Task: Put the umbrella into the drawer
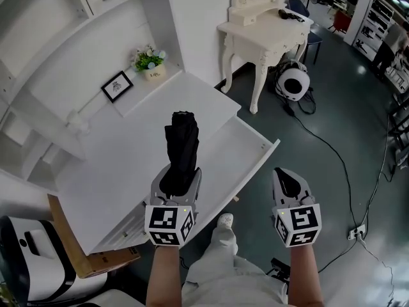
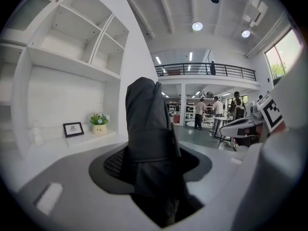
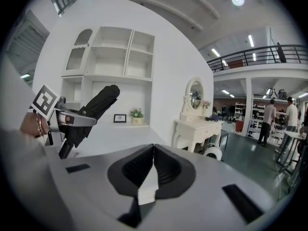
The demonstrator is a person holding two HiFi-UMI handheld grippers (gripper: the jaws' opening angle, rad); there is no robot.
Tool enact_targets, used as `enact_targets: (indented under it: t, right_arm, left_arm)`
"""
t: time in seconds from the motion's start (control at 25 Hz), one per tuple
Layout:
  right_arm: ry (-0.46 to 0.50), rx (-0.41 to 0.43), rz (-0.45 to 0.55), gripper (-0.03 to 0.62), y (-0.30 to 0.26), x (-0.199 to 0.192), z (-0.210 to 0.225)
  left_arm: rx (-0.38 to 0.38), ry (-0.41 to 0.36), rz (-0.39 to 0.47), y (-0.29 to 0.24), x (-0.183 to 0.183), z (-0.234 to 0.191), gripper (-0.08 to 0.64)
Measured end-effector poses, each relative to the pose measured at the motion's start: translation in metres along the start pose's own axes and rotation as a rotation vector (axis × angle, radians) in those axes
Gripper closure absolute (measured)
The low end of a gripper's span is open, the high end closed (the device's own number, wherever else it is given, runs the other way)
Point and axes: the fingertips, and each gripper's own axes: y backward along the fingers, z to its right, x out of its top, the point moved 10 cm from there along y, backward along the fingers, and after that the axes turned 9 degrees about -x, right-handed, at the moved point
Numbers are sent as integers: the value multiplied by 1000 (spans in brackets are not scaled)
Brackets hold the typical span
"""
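Left gripper [image 1: 179, 181] clamps the folded umbrella [image 1: 182, 142], long axis toward 12 o'clock; the open drawer [image 1: 241, 157] lies at 2 o'clock. Right gripper [image 1: 288, 179] closed, empty.

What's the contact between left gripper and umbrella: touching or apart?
Touching. The left gripper view shows the left gripper shut on the folded black umbrella, jaws pressed against both its sides.

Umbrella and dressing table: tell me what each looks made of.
Umbrella: black fabric, probably nylon or polyester, matte, with soft folds and a strap round it. Dressing table: likely painted wood, cream with a slight sheen, on carved curved legs.
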Motion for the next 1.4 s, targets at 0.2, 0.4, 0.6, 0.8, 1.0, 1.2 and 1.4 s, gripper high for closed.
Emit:
enact_targets:
  t: [0.2,0.4,0.6,0.8,1.0,1.2,1.4]
  right_arm:
    - [-15,29,-31,583,-1,-12,-7]
    - [-25,49,-57,584,-7,-18,-15]
    - [-22,64,-76,583,-14,-22,-19]
    - [-21,69,-93,583,-22,-23,-18]
    - [-23,74,-109,584,-36,-25,-17]
    - [-41,69,-130,583,-50,-26,-14]
    - [-47,78,-160,584,-64,-28,-17]
  left_arm:
    - [12,40,-61,2,-21,-2,307]
    - [-11,70,-133,0,-38,-5,307]
    - [-23,81,-195,-6,-54,-10,307]
    - [-39,99,-254,-19,-67,-16,307]
    - [-66,117,-322,-35,-85,-21,307]
    - [-100,134,-390,-48,-102,-25,307]
    - [-131,155,-463,-60,-120,-28,307]
